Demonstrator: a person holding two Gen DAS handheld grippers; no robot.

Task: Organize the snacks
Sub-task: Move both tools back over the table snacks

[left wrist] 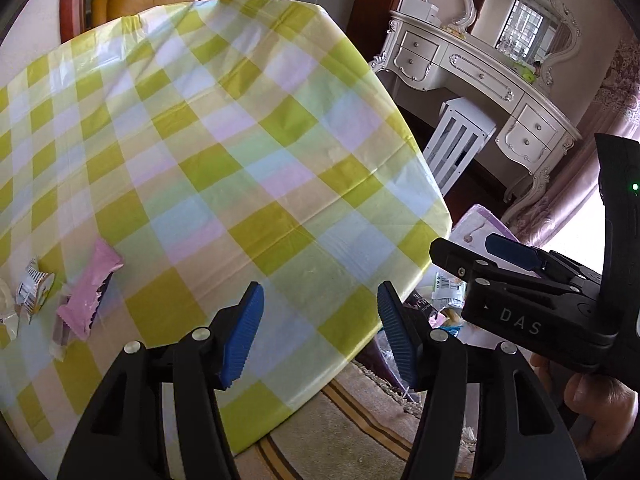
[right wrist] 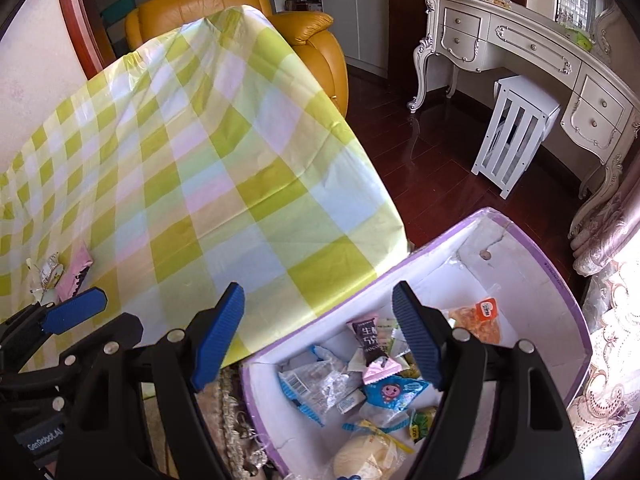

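Pink bar (left wrist: 89,294) and striped packet (left wrist: 34,291) lie at worktop (left wrist: 240,140) left edge; box (right wrist: 560,280) (already holding snacks) sits off its corner. Left hand-held gripper (left wrist: 320,336) half-spread, empty; right hand-held gripper (right wrist: 318,336) wide, empty. Approach bar across its width, pinch mid-body.

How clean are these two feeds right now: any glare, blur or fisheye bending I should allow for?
Left wrist view: sharp, table edge bowed by the fisheye, corners vignetted black. Right wrist view: window light blows out the curtain at right; snacks in the box stay readable.
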